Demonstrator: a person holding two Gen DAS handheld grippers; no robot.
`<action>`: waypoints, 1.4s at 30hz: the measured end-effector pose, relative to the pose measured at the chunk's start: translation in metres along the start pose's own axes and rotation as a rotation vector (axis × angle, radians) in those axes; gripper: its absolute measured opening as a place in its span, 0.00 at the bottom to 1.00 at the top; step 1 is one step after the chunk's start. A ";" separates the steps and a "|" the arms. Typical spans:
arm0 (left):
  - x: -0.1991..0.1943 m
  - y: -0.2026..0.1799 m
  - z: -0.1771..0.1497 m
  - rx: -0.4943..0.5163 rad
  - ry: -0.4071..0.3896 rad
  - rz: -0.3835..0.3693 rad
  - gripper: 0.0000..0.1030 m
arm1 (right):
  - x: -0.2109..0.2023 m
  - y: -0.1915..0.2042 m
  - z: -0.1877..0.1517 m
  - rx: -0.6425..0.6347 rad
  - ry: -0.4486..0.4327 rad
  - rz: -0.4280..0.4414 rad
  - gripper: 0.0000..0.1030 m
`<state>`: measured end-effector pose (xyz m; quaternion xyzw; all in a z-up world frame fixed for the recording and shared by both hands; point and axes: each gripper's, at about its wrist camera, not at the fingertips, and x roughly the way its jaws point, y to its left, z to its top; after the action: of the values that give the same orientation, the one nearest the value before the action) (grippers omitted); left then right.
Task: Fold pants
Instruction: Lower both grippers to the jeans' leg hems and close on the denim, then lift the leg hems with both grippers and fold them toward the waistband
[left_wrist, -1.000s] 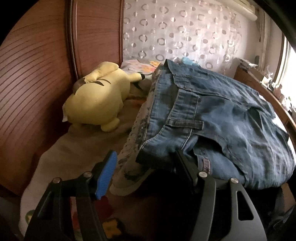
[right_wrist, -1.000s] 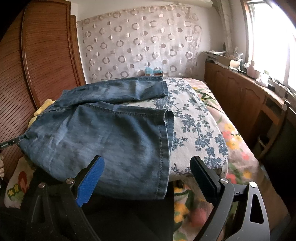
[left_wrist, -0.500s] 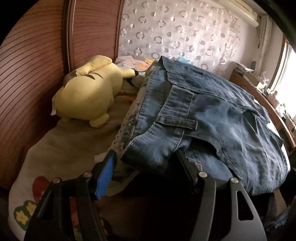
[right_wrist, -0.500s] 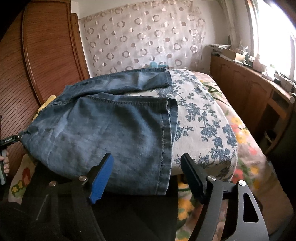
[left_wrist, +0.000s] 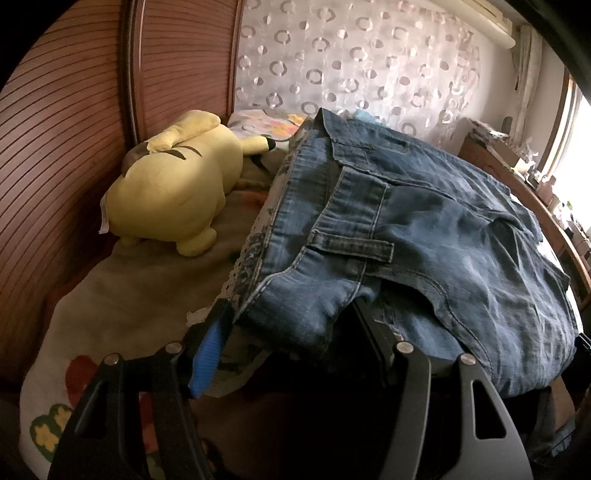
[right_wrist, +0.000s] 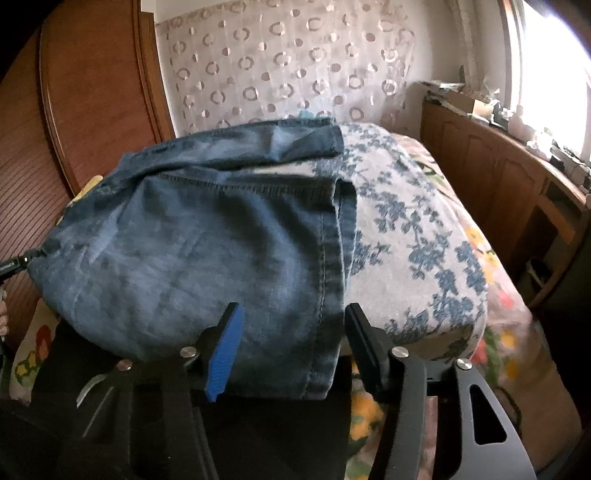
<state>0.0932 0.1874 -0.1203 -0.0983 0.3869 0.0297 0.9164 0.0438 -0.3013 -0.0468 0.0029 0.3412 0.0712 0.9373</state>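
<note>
The left gripper (left_wrist: 291, 332) has its fingers apart, one on each side of the waistband corner of the jeans (left_wrist: 424, 236), the denim sitting in the gap; whether the pads press it I cannot tell. The right gripper (right_wrist: 291, 347) likewise stands with its fingers parted, straddling the hem edge of the nearer trouser leg, which hangs down between them; again contact is unclear. The jeans lie spread over a folded quilt with a blue flower print (right_wrist: 413, 236), waistband toward the left gripper and both legs toward the right one, the farther leg lying flat behind the nearer. Just beside the waistband, on a flowered bedsheet (left_wrist: 122, 299), lies a yellow plush toy (left_wrist: 173, 192). Behind the jeans hangs a curtain with ring patterns (right_wrist: 295, 66), and a wooden cabinet (right_wrist: 498, 173) stands beyond the quilt's far side.
</note>
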 end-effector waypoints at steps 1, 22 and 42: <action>0.000 0.001 0.000 -0.001 0.001 -0.001 0.64 | -0.001 0.001 0.000 -0.009 0.002 -0.004 0.56; -0.017 -0.018 0.006 0.096 -0.102 0.004 0.27 | 0.002 -0.008 0.008 0.029 0.018 0.005 0.27; -0.056 -0.069 0.051 0.184 -0.238 -0.080 0.11 | -0.018 -0.001 0.034 -0.008 -0.035 0.052 0.15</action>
<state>0.0991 0.1311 -0.0342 -0.0252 0.2726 -0.0311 0.9613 0.0518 -0.3029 -0.0093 0.0093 0.3242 0.0968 0.9410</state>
